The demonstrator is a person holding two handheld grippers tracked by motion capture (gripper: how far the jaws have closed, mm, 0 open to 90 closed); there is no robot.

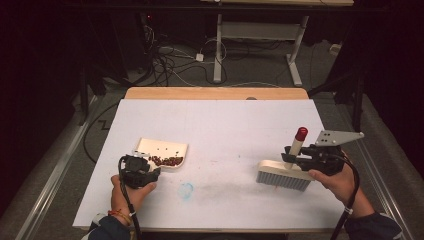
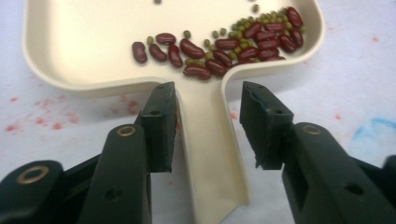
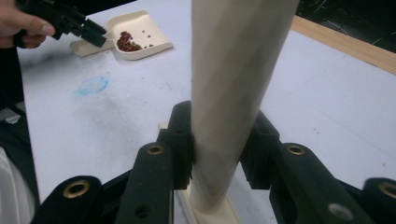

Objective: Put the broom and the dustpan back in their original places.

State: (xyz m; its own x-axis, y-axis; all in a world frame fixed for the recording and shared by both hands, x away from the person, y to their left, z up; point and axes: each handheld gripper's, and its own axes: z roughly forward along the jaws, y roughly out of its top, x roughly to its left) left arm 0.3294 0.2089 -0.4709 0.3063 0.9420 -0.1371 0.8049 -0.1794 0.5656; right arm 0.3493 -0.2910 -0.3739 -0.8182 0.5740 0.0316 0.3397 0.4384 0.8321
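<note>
Two tongs: left (image 2: 208, 126) loosed round dustpan (image 2: 93, 42); right (image 3: 217, 144) grips brush (image 3: 233, 70).

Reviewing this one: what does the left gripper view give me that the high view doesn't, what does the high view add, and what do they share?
Left gripper view: small green beans mixed among the red beans, and a gap between one pad and the dustpan handle, so the left hand-held gripper straddles it without clamping.
High view: the right hand-held gripper shut on the red-tipped handle of the brush, plus cables on the floor.
Shared: the cream dustpan, its beans, and the white table.
</note>
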